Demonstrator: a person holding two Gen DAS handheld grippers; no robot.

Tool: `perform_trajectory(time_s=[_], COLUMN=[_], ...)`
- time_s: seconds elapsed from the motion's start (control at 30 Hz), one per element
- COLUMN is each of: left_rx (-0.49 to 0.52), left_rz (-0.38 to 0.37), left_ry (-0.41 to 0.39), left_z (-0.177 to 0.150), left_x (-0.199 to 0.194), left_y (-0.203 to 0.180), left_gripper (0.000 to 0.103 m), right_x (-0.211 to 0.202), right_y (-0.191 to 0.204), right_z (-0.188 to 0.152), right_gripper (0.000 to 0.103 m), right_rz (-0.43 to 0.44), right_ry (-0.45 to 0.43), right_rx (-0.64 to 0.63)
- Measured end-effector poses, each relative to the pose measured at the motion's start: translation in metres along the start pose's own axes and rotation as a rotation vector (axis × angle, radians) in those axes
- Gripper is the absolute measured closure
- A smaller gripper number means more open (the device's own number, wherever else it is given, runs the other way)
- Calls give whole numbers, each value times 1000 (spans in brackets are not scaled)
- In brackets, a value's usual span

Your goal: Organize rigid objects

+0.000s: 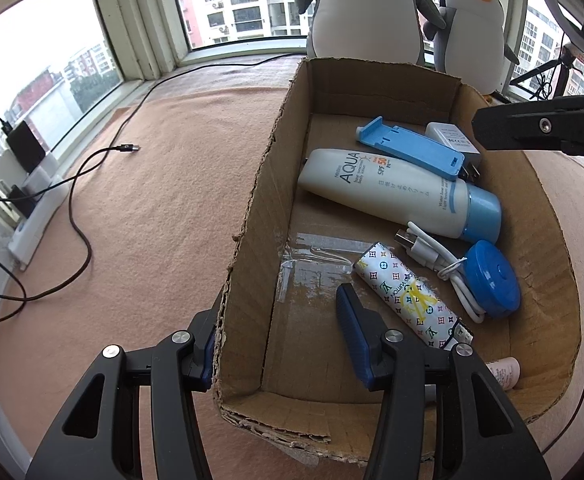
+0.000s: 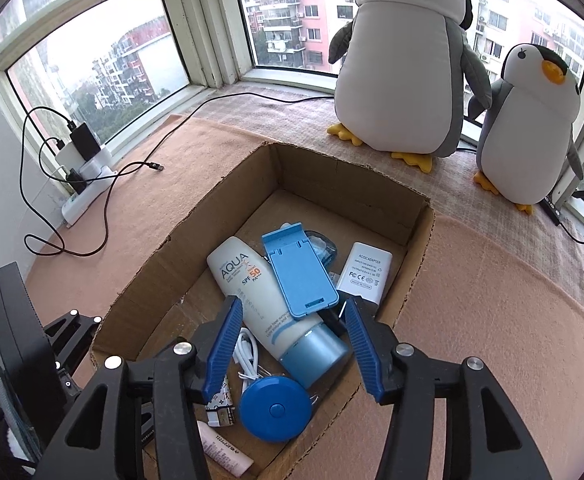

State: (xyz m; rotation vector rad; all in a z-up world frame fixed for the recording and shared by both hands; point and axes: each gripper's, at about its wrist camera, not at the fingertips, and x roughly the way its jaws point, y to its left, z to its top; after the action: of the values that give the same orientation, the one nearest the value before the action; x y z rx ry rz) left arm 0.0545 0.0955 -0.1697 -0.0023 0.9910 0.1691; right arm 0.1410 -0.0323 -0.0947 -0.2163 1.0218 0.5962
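- My left gripper (image 1: 280, 332) is spread wide, straddling the left wall of the cardboard box (image 1: 252, 216), gripping nothing.
- My right gripper (image 2: 292, 340) hangs released above the box (image 2: 412, 248), fingers parted, empty.
- Inside the box, the sunscreen bottle (image 2: 252, 292) lies with the blue phone stand (image 2: 300, 272) resting on it, the white adapter (image 2: 366, 272) to their right.
- Nearer me lie the blue round case (image 2: 274, 408), white cable (image 2: 248, 356), and patterned tube (image 1: 408, 296).
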Motion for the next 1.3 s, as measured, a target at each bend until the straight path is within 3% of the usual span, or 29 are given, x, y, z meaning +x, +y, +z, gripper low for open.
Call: perform_trajectory(time_s=[0.5, 0.77, 1.07, 1.13, 1.3], left_rx=[9, 19, 41, 48, 38], left_rz=[15, -32, -80, -79, -92], left_ry=[-60, -126, -219, -240, -260], left_z=[2, 9, 17, 16, 18], left_x=[-34, -76, -135, -146, -164], left_y=[0, -9, -23, -26, -30], left_gripper=[53, 53, 39, 37, 31], right_x=[-79, -137, -192, -200, -214], right_y=[-21, -38, -43, -46, -52], right_z=[-36, -55, -83, -91, -108], right_gripper=[49, 48, 35, 25, 22], right_rz=[-13, -45, -80, -99, -167], right_ry=[-102, -185, -258, -273, -315], right_rx=[67, 116, 144, 162, 204])
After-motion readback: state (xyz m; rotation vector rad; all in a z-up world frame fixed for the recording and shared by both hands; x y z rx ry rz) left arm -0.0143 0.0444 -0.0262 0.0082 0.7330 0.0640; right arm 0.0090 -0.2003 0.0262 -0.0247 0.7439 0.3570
